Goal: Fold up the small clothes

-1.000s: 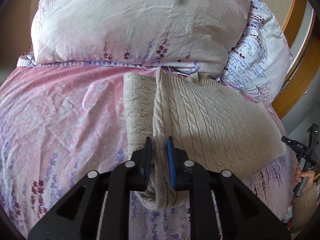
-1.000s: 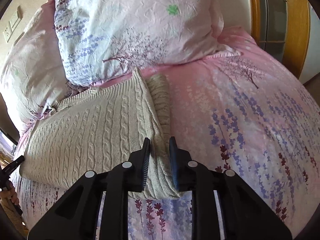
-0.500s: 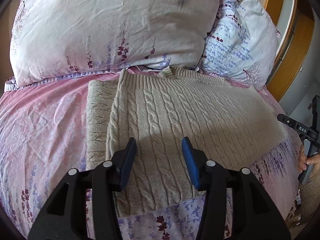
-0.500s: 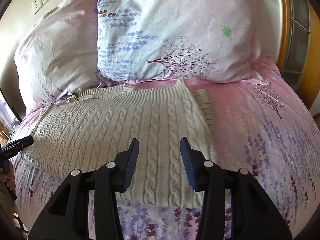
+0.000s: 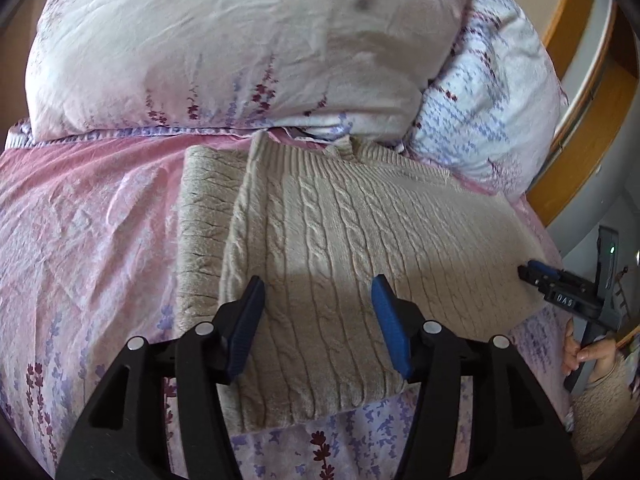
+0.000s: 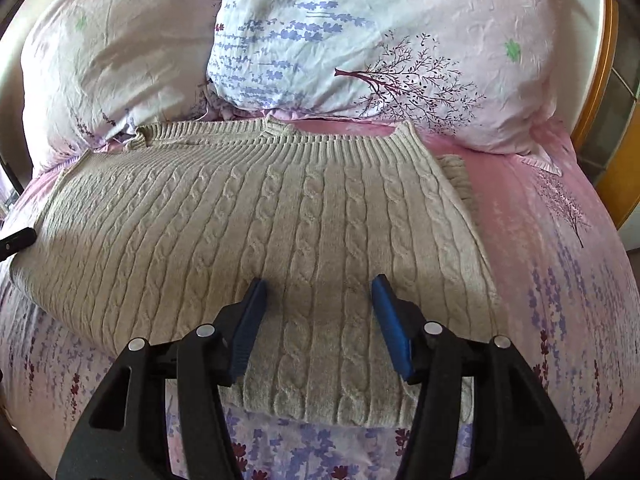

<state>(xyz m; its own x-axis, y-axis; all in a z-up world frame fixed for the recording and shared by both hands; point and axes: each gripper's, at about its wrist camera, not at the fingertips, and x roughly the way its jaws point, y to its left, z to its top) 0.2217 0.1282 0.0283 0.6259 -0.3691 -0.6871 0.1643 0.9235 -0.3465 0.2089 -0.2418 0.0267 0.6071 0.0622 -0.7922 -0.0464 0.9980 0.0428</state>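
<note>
Soft daylight, fisheye bulge, slight blur

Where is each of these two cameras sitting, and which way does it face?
Left wrist: on the left hand-held gripper, angled down at the sweater; the person's other hand shows at right.
Right wrist: on the right hand-held gripper, angled down at the sweater; no hand shows.
Shared: open blue pads, just opened with nothing between them, the sweater, pillows and pink bed.

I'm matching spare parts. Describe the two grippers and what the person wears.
Both the left gripper and the right gripper have matte black angular frames with silver screws, and their jaws carry blue ribbed pads. A fuzzy beige sleeve shows beside a black handle marked "DAS".
</note>
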